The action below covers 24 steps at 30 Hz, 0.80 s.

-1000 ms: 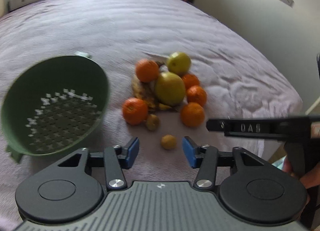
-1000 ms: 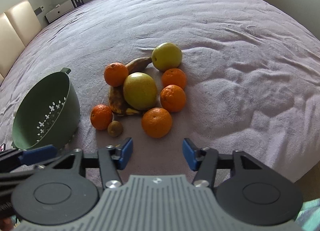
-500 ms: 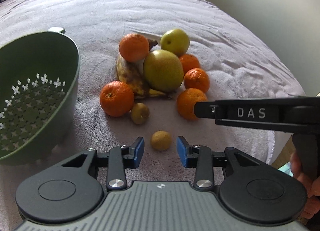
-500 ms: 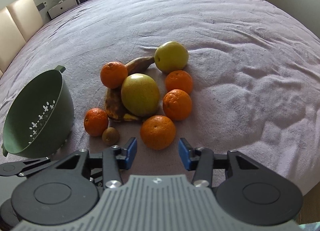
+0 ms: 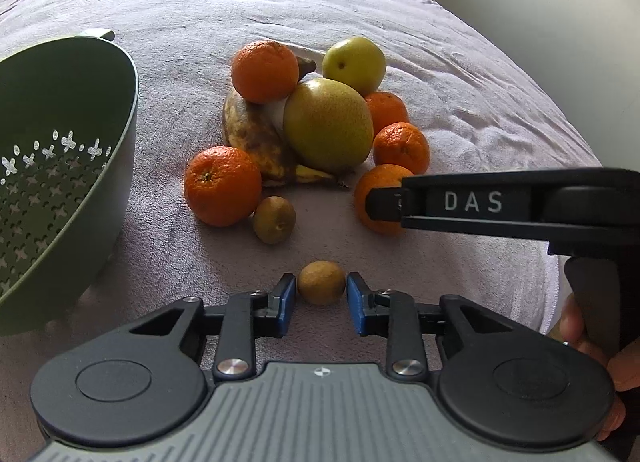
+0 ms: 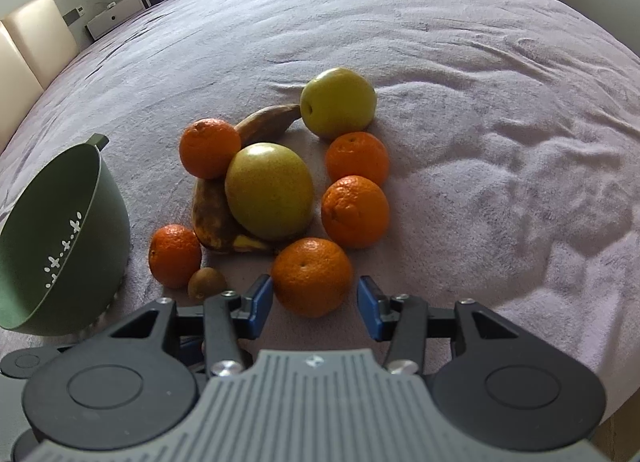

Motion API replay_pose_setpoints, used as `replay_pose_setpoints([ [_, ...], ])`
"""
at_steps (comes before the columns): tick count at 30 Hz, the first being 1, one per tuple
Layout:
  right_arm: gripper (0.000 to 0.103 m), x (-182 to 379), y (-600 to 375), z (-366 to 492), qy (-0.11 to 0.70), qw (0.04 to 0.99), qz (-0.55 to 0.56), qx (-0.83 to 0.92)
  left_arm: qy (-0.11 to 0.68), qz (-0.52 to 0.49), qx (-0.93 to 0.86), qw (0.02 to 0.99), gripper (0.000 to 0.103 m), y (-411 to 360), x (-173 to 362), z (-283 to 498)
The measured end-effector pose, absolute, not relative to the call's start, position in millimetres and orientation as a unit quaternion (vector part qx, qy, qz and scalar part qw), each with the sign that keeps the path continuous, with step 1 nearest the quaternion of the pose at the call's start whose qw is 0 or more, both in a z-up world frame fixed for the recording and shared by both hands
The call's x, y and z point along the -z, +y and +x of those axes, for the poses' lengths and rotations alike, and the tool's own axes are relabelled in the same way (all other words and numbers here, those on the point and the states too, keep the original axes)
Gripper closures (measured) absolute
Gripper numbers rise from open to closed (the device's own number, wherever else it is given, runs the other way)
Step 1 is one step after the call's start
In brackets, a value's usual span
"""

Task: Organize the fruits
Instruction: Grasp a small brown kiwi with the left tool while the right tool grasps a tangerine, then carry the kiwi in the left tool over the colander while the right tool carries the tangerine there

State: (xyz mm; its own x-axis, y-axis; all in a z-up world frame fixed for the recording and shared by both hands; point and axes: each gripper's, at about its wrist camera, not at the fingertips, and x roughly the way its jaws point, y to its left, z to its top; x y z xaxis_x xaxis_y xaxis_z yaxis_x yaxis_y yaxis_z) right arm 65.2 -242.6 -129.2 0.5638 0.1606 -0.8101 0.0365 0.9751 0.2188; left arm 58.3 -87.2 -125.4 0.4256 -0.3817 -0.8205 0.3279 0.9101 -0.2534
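Sitting between left gripper [image 5: 321, 299] pads: small brown fruit [image 5: 321, 282]

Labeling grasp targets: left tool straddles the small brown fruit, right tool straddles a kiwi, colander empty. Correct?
One error: the right tool straddles an orange, not the kiwi, which lies off to its left in the right wrist view. The left tool does straddle the small brown fruit; the colander shows no fruit.

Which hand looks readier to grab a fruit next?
Probably the left. Its tongs closely flank the small brown fruit, nearly touching it. The right tongs gape wider around an orange.
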Motion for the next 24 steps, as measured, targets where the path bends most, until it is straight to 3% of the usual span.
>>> replay_pose_setpoints([
  [24,0.062,107.5,-233.9,58.5,0.437,0.892,0.103,-0.056,0.473,-0.037,0.189,0.86,0.074,-75.4,91.5,52.2],
])
